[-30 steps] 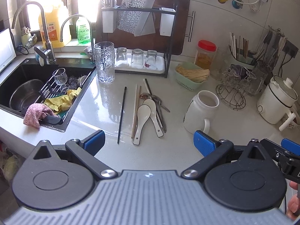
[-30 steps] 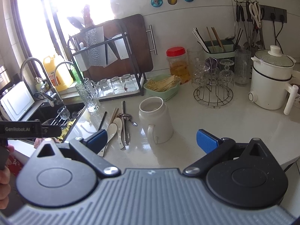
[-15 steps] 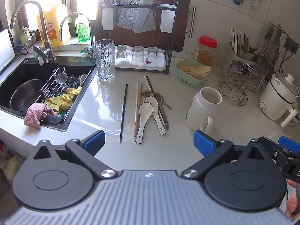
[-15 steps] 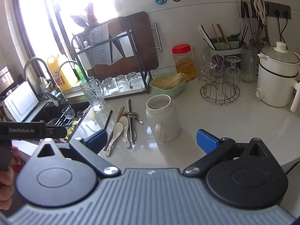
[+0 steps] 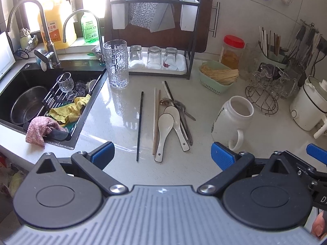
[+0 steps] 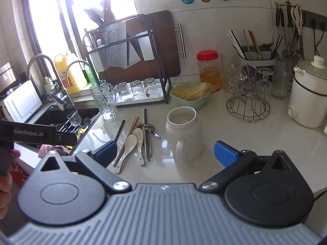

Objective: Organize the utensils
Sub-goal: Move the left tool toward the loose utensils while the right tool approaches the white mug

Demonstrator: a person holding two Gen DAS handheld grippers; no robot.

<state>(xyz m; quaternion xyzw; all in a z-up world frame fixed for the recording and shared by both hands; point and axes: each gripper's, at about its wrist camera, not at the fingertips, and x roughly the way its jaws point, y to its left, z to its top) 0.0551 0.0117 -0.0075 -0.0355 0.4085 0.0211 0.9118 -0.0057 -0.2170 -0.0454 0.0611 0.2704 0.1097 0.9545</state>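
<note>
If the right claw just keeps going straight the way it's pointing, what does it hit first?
Most likely the white mug, standing on the counter between the open right claw fingers' line; its handle faces the claw. Depth is hard to judge.

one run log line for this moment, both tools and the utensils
left tool: open, empty | right tool: open, empty | utensils: loose on counter, untouched | mug: upright, right of utensils

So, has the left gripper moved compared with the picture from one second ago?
Yes. The left gripper has moved toward the counter: the white spoon and white mug now sit closer to its fingertips.
</note>
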